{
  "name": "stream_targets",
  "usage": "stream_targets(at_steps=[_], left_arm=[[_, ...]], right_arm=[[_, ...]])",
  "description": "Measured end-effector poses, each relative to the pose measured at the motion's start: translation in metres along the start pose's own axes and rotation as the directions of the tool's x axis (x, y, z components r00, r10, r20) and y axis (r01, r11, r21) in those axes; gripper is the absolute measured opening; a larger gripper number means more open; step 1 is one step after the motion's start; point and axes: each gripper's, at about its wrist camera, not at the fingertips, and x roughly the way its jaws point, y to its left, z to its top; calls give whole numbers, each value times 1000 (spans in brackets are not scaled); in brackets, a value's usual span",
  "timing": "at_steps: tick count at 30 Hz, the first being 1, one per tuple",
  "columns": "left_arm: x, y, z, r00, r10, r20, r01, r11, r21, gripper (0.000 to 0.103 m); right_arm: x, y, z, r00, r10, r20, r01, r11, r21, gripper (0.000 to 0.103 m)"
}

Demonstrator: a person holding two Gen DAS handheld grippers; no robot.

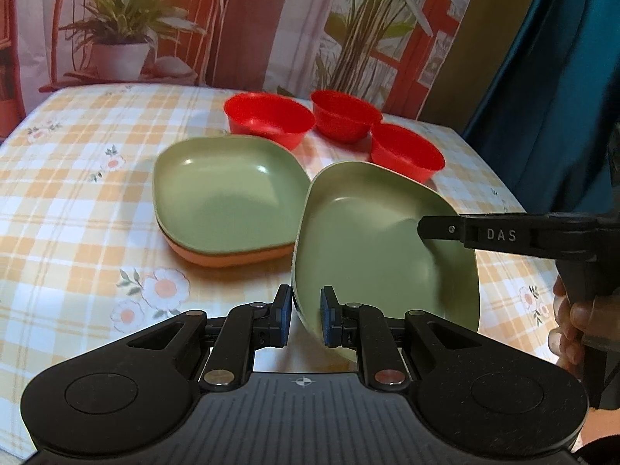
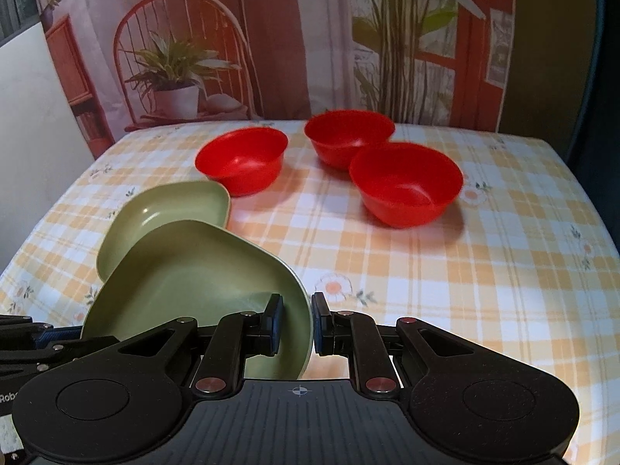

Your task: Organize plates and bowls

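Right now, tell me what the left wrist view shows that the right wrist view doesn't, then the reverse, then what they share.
Only the left wrist view shows the orange plate under the resting green plate, and the person's hand on the right tongs' handle.

Only the right wrist view shows the white panel at the table's left and the right tongs straddling the rim of the lifted green plate.

Both show three red bowls on the checked tablecloth and that tilted plate held by both tongs, the left tongs at its near rim.
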Motion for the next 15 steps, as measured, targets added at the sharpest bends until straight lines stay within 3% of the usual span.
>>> stream_targets(at_steps=[15], left_arm=[[-6, 30, 32, 995, 77, 60, -72, 994, -82, 17]], right_arm=[[34, 45, 71, 998, 51, 42, -47, 993, -105, 15]])
